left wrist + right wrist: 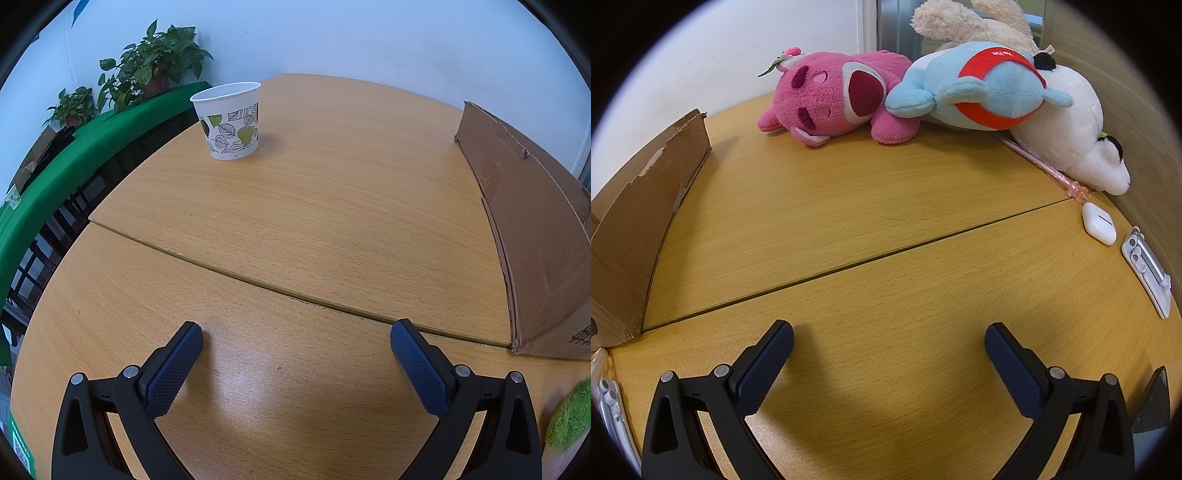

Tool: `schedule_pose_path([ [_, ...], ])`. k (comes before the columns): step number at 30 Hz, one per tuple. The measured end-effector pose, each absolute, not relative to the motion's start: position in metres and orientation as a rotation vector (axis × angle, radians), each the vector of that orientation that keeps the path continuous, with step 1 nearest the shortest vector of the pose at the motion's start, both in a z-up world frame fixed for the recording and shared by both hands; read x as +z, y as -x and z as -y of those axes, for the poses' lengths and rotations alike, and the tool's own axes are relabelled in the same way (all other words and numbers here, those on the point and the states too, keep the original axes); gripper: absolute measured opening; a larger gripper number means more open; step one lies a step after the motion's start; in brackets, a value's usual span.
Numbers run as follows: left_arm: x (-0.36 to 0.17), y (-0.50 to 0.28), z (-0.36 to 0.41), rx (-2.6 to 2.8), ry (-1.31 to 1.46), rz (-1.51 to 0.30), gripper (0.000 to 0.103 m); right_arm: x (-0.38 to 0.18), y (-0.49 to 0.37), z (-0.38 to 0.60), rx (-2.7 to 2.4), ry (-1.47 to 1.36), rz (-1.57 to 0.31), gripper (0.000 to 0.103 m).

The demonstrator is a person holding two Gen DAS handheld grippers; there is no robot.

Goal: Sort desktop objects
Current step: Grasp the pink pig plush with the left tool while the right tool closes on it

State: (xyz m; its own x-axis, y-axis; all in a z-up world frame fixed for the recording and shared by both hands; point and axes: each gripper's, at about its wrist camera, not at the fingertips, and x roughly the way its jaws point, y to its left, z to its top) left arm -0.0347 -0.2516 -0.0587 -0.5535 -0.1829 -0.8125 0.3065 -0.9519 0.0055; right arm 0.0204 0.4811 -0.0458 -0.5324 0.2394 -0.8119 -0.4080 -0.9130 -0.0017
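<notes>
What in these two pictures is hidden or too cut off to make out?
- Cardboard box contents: both wrist views show only its outer wall.
- Green fuzzy thing, left wrist view: cut by the edge, identity unclear.
- Cream plush, right wrist view: cropped by the top edge, partly behind the blue plush.
- Pink pen: far end runs under the white plush.
- Dark object: cut off at bottom right.

cup [231, 122]: white, green leaf print | bear [831, 98]: pink | box [535, 229]: brown

Potted plants [155, 62] on green ledge [55, 177] — white wall [369, 37], wooden table [295, 221]
</notes>
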Motion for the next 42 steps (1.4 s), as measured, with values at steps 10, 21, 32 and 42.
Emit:
schedule_pose_path([
  [10, -0.044, -0.001, 0.231, -2.613, -1.313, -0.247, 0.103, -0.041, -0.056, -0.466, 2.407, 1.416, -0.304, 0.103],
  [21, 0.061, -0.074, 0.089, -3.102, -1.243, -0.207, 0.103, 0.024, -0.094, -0.392, 2.841, 1.335, -0.518, 0.103],
  [32, -0.008, -0.075, 0.063, -3.049, -1.673, -0.494, 0.101, 0.065, -0.132, -0.279, 3.221, 1.391, -0.263, 0.103],
  [42, -0.010, -0.111, 0.069, -3.078, -1.639, -0.514, 0.090, 0.094, -0.127, -0.136, 3.530, 1.461, 0.048, 0.103],
])
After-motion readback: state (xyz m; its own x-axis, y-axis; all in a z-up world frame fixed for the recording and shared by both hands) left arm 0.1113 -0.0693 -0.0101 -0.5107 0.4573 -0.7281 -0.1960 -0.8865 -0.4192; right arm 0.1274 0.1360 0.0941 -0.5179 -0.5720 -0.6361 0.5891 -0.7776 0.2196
